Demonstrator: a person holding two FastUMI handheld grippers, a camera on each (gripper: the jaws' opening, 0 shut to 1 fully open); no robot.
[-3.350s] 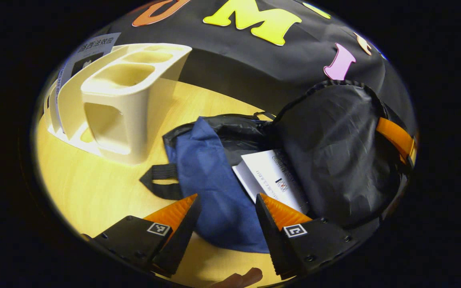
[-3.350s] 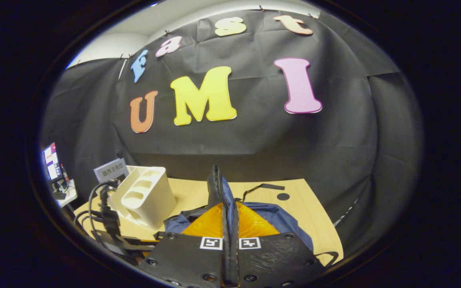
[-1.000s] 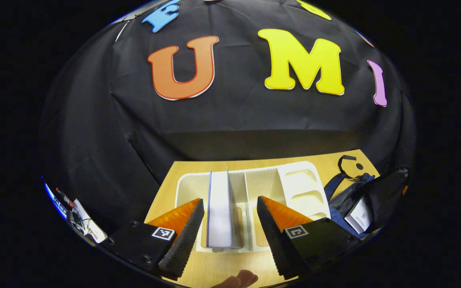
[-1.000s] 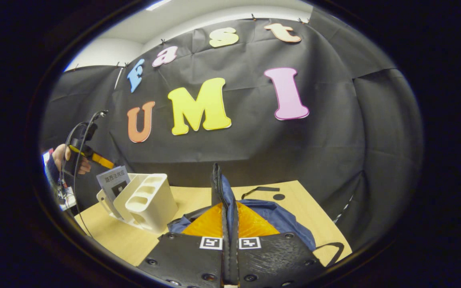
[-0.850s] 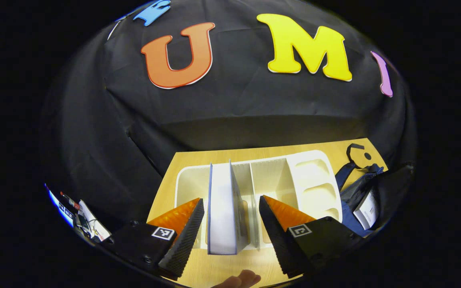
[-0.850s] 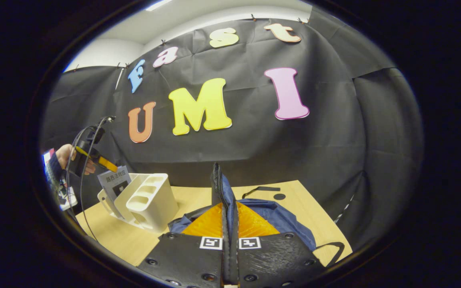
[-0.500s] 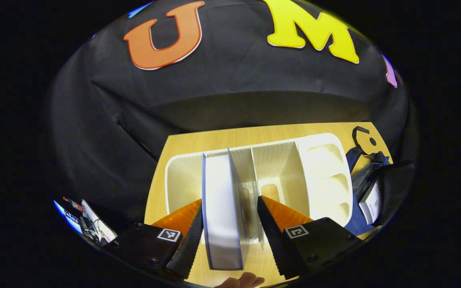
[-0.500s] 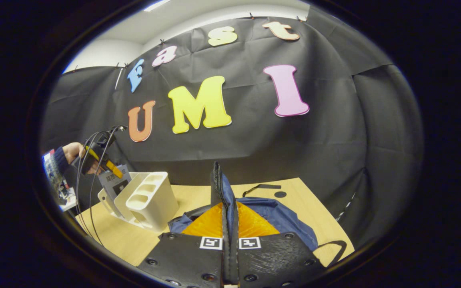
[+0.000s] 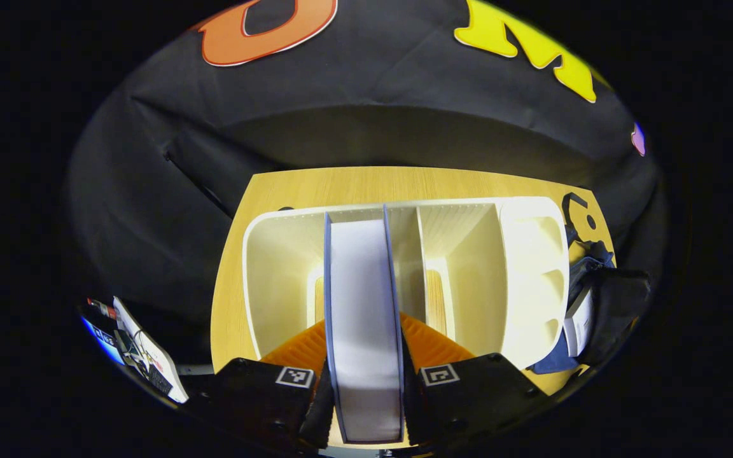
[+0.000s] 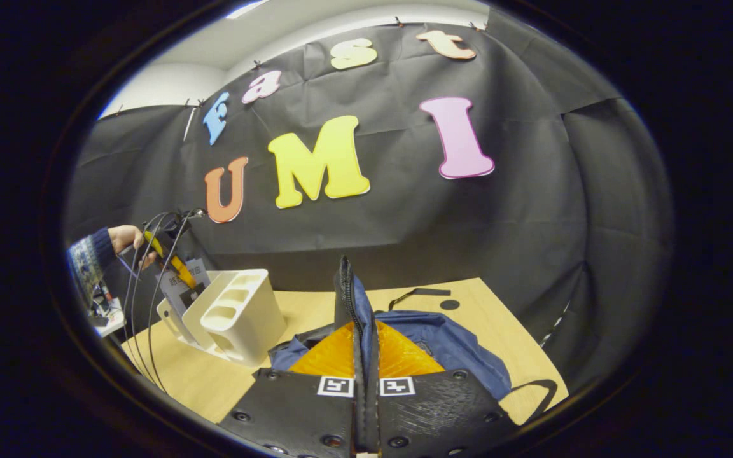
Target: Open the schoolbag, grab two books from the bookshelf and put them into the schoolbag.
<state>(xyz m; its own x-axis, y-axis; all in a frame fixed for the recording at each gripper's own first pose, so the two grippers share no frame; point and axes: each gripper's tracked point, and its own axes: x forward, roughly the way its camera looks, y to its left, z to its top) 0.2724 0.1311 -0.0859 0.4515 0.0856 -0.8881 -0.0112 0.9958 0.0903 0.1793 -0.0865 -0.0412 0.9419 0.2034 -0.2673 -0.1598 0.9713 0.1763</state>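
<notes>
Left gripper (image 9: 363, 356): both fingers press on the flanks of the book, one on each side, so it grasps the book from above.
Book (image 9: 363, 318): stands upright in the bookshelf, in the slot second from the left in the left gripper view, white page edges toward the camera.
Bookshelf (image 9: 474, 267): cream plastic rack with several upright dividers, set on the tabletop (image 9: 290, 184); in the right gripper view it (image 10: 233, 321) sits at the left, with the left gripper (image 10: 179, 270) and the hand (image 10: 128, 238) holding it reaching down into it.
Right gripper (image 10: 365, 346): clenched on the raised black flap (image 10: 343, 296) of the schoolbag, the zipper edge pinched between both fingers and held upright.
Schoolbag (image 10: 449, 350): blue, lying on the tabletop just to the right of the bookshelf; in the left gripper view its open mouth (image 9: 614, 305) shows at the right edge.
Second book (image 9: 579, 321): a white cover shows inside the open schoolbag.
</notes>
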